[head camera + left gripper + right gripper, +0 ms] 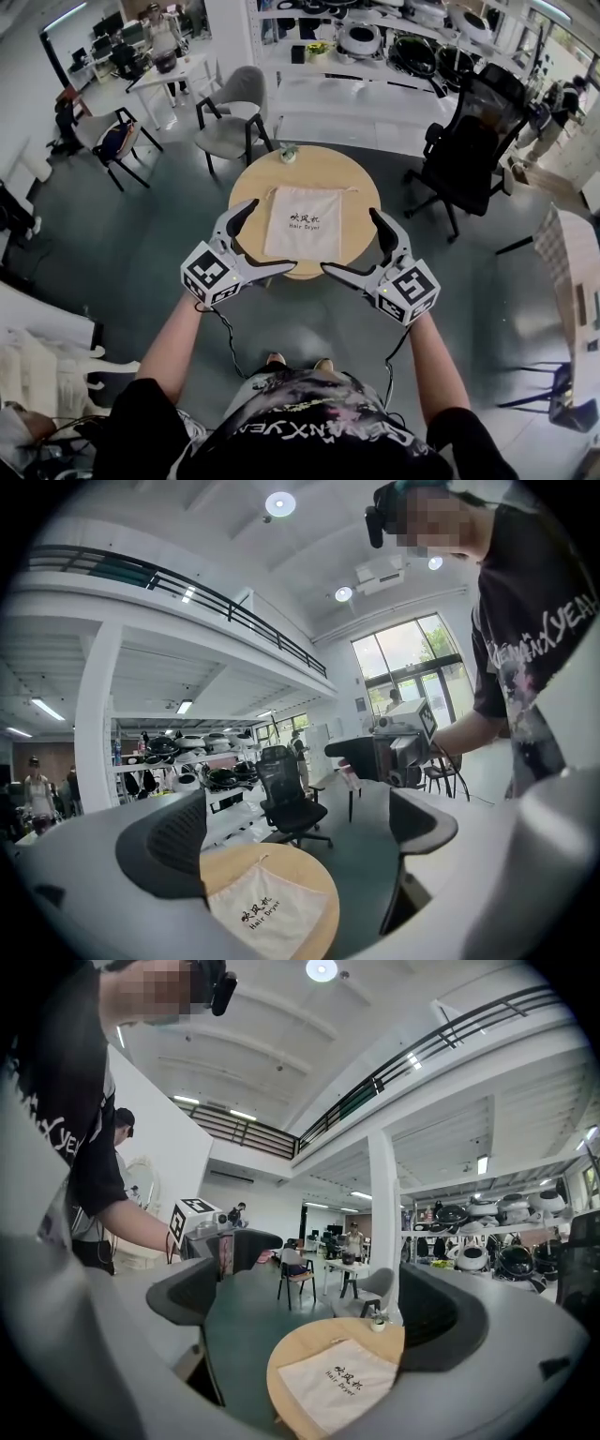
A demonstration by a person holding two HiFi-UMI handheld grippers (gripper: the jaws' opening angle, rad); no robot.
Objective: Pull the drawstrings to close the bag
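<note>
I'm watching a person who is wearing a black short-sleeved T-shirt (300, 441), with pale lettering running across the chest and a faded print below it. A black head camera (378, 519) is sitting at the brow. The left gripper (275, 234) and right gripper (349, 240) are showing pale grey curved jaws lined with dark ribbed pads (176, 841). Each is carrying a white marker cube (209, 274) printed with black squares, and a thin black cable (228, 339) is trailing from each one.
</note>
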